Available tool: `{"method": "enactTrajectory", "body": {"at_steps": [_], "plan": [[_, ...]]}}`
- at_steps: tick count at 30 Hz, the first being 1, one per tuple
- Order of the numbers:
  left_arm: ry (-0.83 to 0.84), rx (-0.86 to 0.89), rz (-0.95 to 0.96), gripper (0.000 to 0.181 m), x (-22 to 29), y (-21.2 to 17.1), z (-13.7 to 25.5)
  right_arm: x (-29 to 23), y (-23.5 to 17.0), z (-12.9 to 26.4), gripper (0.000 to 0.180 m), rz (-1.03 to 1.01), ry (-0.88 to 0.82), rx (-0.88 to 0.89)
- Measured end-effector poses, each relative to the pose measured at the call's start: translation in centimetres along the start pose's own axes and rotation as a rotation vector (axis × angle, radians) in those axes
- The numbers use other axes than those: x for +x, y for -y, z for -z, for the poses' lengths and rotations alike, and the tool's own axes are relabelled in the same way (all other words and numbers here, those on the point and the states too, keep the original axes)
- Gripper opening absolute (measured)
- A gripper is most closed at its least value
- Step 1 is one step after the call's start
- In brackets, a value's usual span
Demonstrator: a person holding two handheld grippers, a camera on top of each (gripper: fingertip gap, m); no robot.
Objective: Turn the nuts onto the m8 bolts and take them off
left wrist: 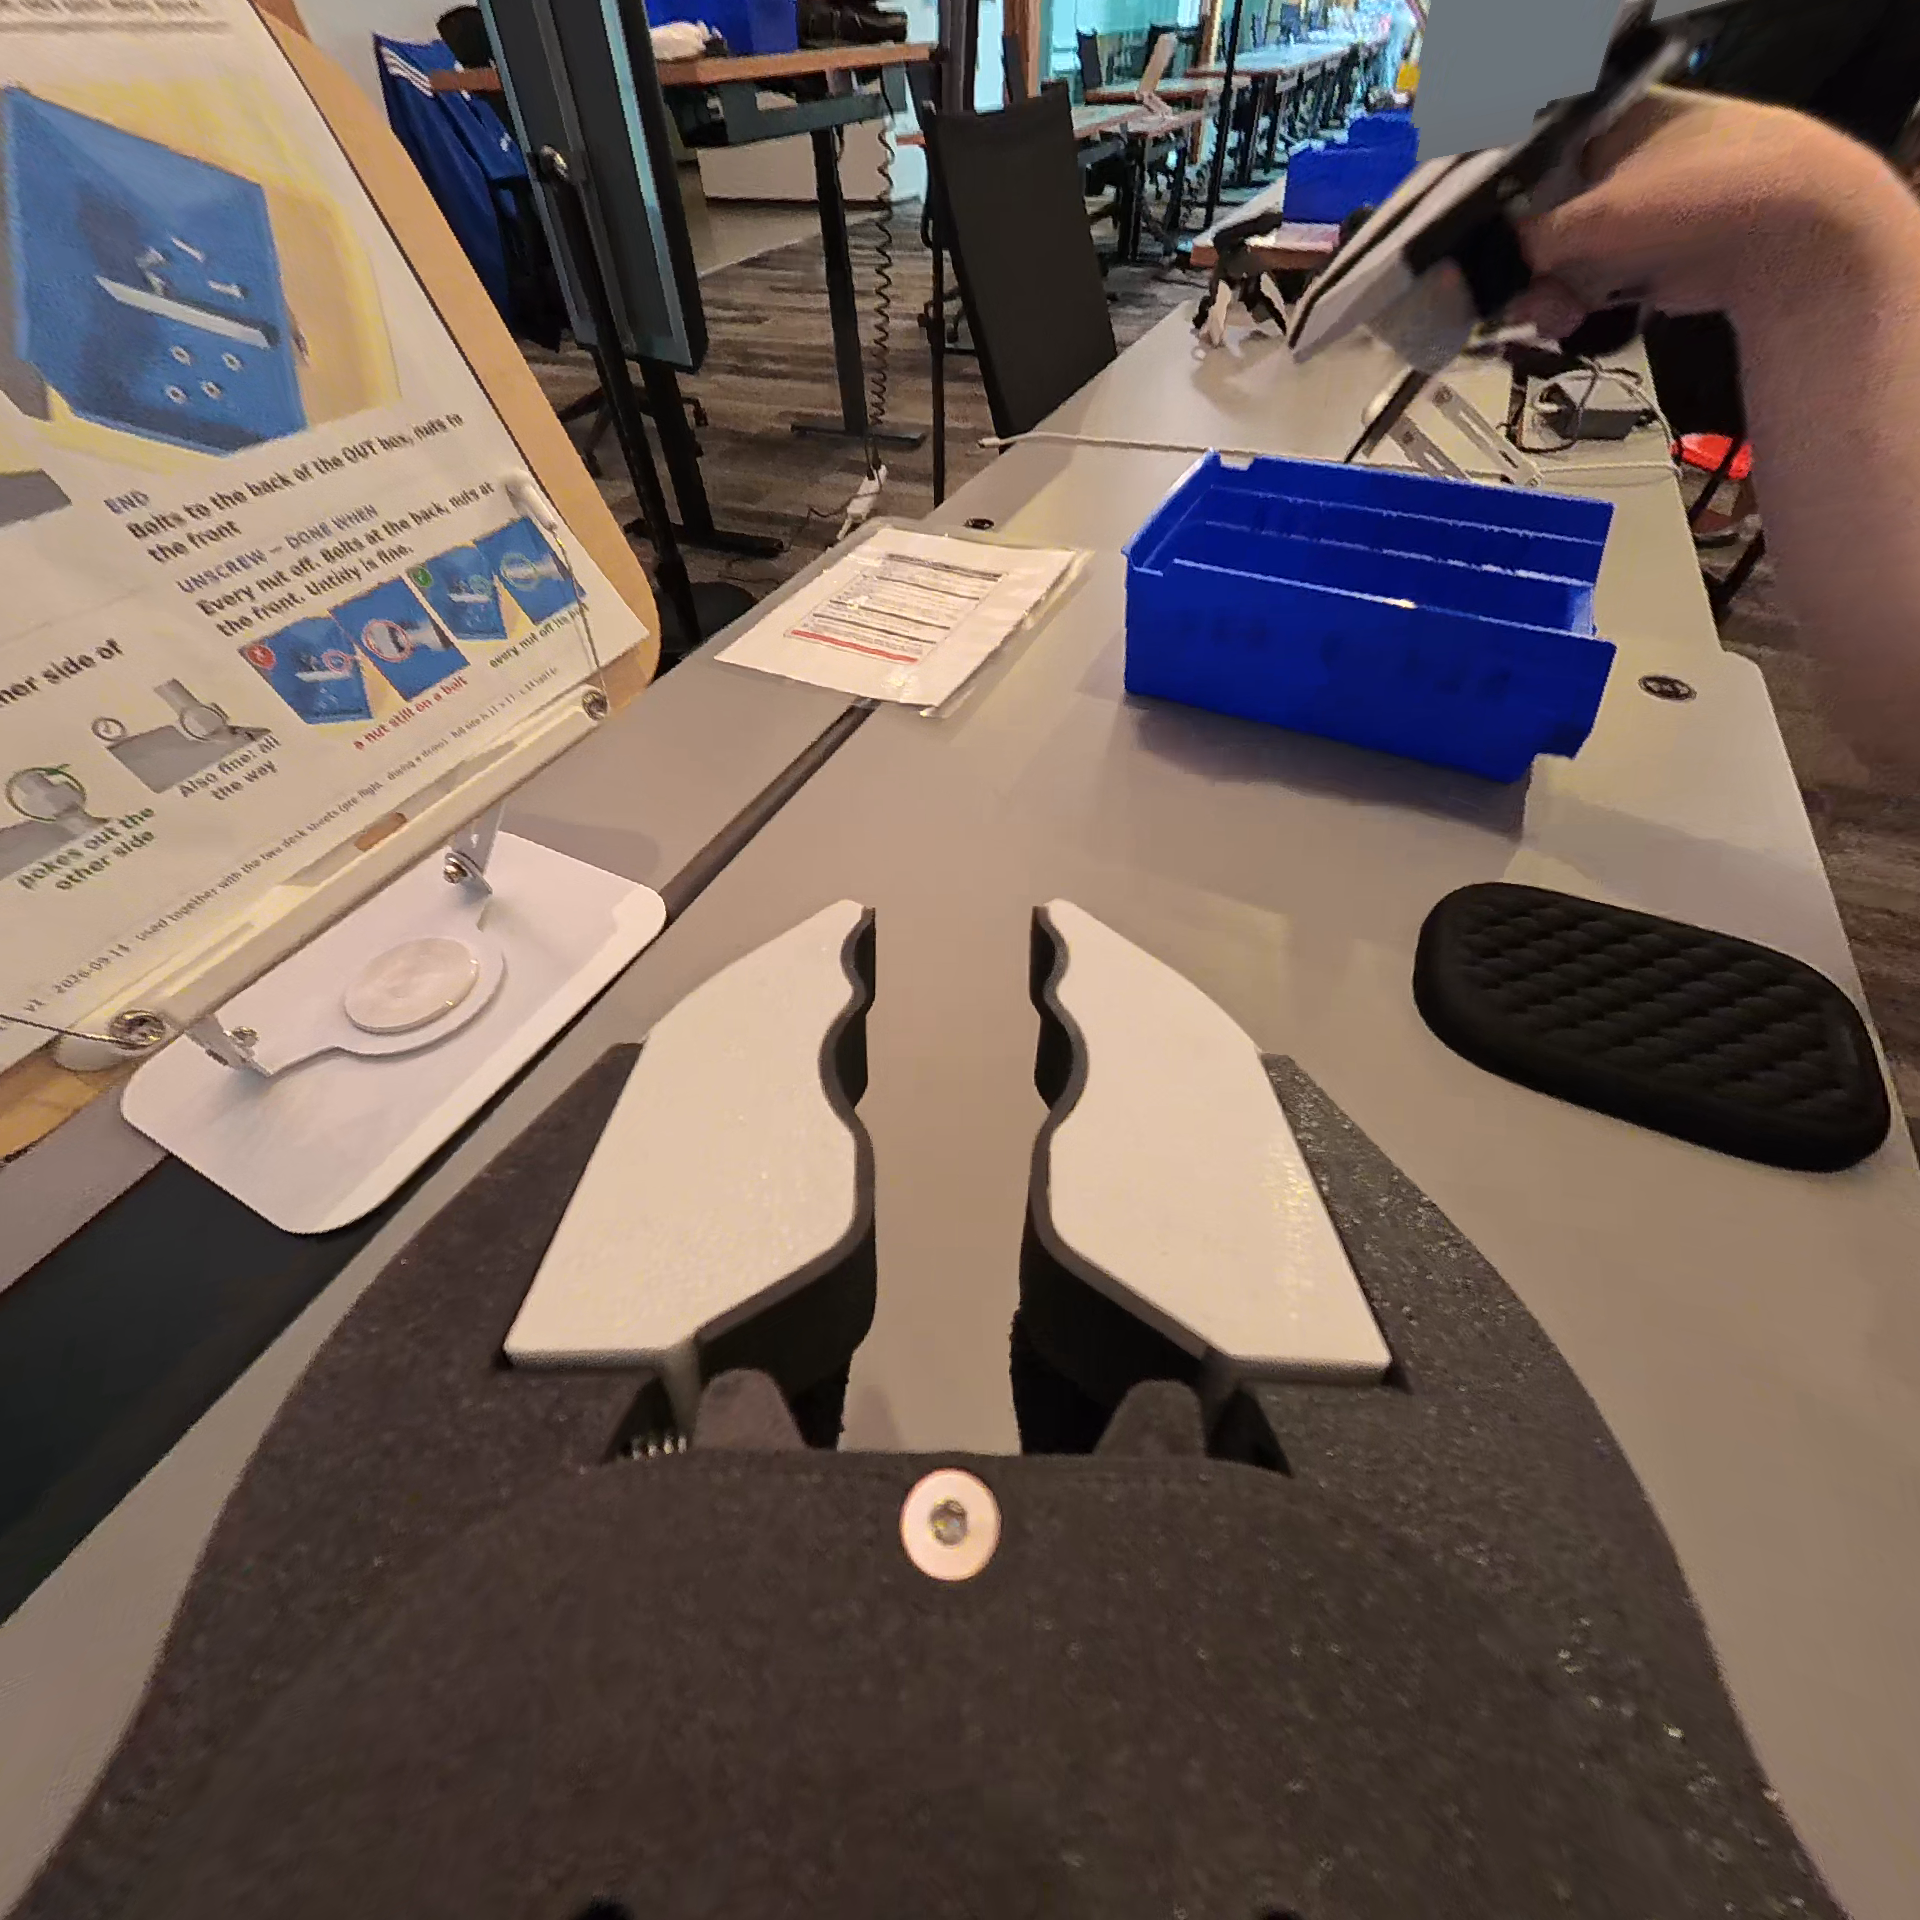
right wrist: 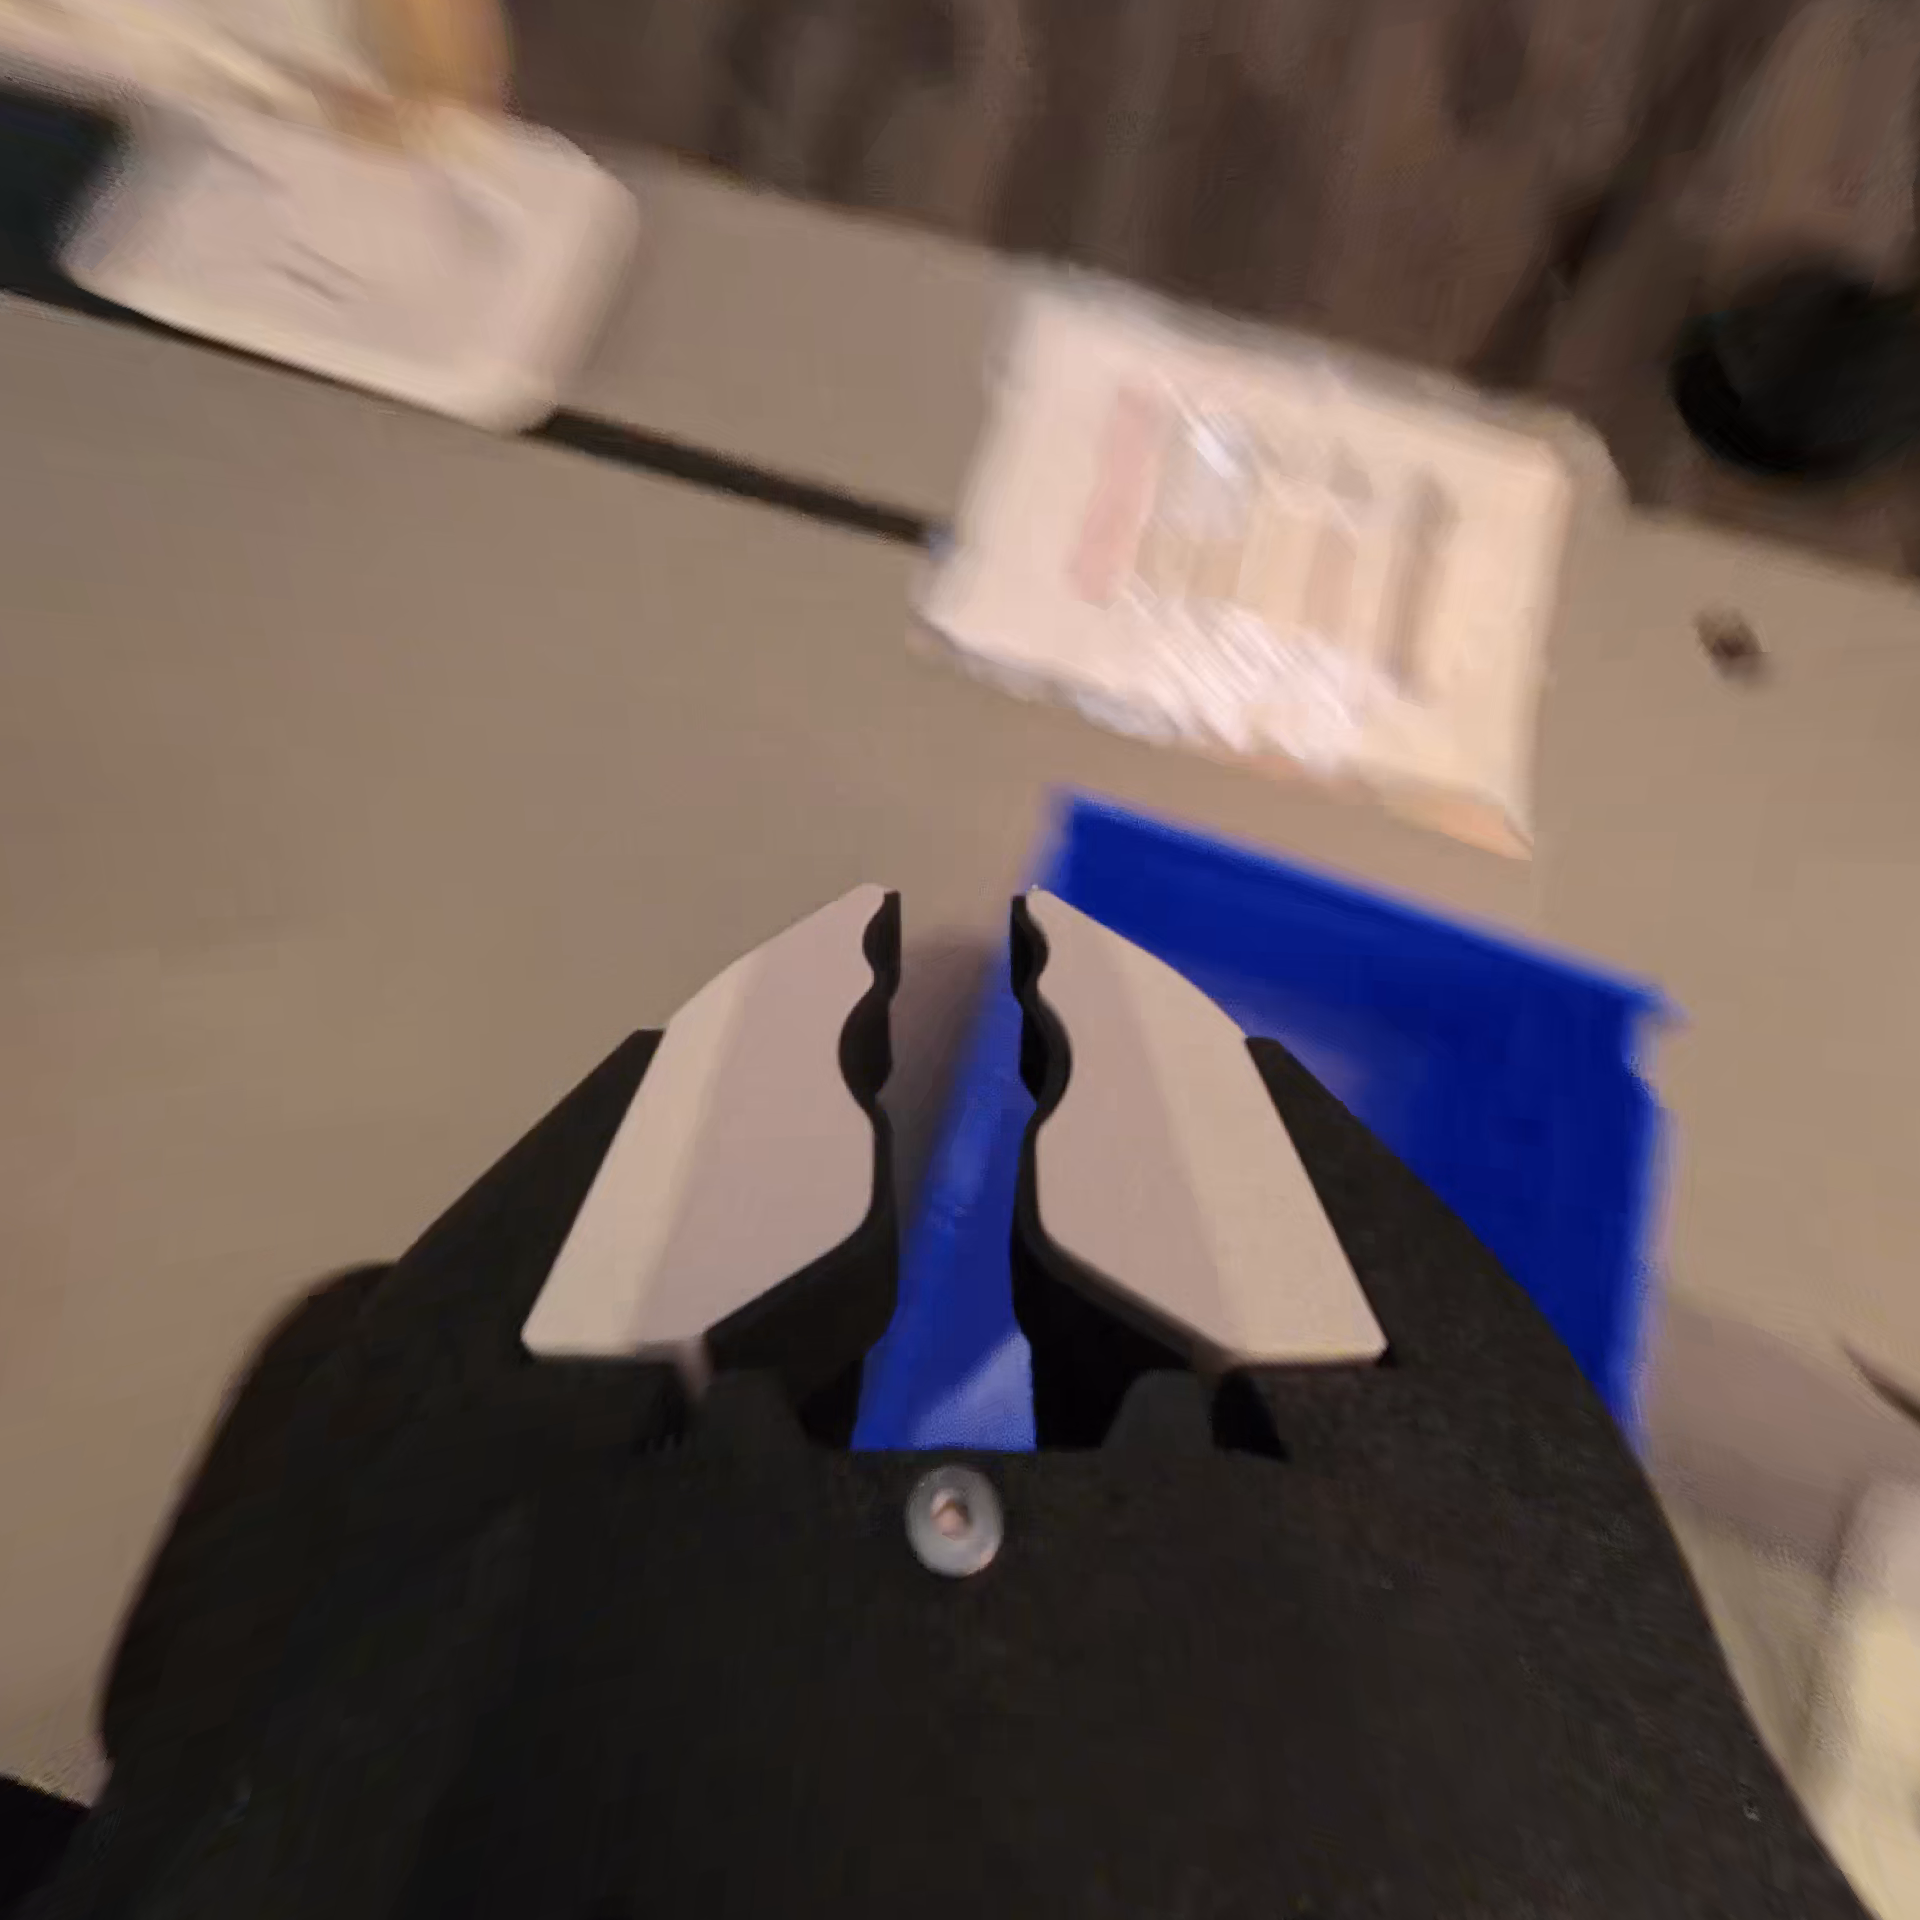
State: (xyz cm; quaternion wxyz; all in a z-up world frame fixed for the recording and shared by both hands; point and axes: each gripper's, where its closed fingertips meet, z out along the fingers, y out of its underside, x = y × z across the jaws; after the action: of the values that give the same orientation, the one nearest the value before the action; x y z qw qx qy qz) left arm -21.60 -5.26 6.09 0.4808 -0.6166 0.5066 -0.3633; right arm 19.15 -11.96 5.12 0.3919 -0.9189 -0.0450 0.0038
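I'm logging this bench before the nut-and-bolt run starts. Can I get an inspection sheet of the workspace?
Surface: grey table, flat.
Job's things: blue bin with dividers; no nuts or bolts seen.
Clutter: instruction board on white stand, laminated sheet, black textured pad.
Grippers: left tongs open, empty, low over the table; right tongs open, empty, above the bin.
Cables: white cable behind the bin.
Surroundings: desks, chairs; right view blurred.
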Motion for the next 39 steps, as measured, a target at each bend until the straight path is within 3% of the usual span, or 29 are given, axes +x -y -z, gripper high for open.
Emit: {"method": "enactTrajectory", "body": {"at_steps": [5, 7, 9, 11, 18, 25, 27, 31, 34, 39], "plan": [[0.087, 0.074, 0.007, 0.029, -1.2, 0.8, -0.1, -18.8, 7.7, 3.3, 0.022, 0.279, 0.357, 0.448], [0.125, 0.099, -0.009, 0.029, -1.6, 1.1, -0.1, -25.7, 9.6, 5.4, 0.023, 0.329, 0.579, 0.598], [0.171, 0.130, -0.041, 0.029, -2.0, 1.6, -0.1, -30.7, 11.0, 7.7, 0.024, 0.328, 0.794, 0.712], [0.171, 0.142, -0.058, 0.029, -1.7, 1.7, -0.3, -33.0, 11.9, 8.3, 0.025, 0.341, 0.870, 0.770], [0.176, 0.071, -0.067, 0.029, -1.3, 0.9, -1.2, -33.4, 10.6, 2.5, 0.033, 0.456, 0.738, 0.691], [0.265, 0.038, -0.038, 0.024, -0.9, 2.8, 1.8, -31.2, 10.7, 1.1, 0.027, 0.384, 0.727, 0.682], [0.266, 0.025, -0.008, 0.017, -0.2, 3.2, 4.1, -30.4, 10.7, 0.4, 0.026, 0.358, 0.721, 0.667], [0.347, -0.124, -0.032, 0.022, -0.8, 0.9, 11.0, -29.5, 10.5, -0.4, 0.026, 0.326, 0.729, 0.636], [0.436, -0.293, -0.046, 0.023, -2.8, -3.2, 18.4, -29.6, 10.4, -0.3, 0.025, 0.322, 0.769, 0.632], [0.575, -0.596, 0.226, 0.027, -6.8, -12.7, 30.2, -30.1, 10.6, 0.2, 0.023, 0.305, 0.821, 0.642]]}}
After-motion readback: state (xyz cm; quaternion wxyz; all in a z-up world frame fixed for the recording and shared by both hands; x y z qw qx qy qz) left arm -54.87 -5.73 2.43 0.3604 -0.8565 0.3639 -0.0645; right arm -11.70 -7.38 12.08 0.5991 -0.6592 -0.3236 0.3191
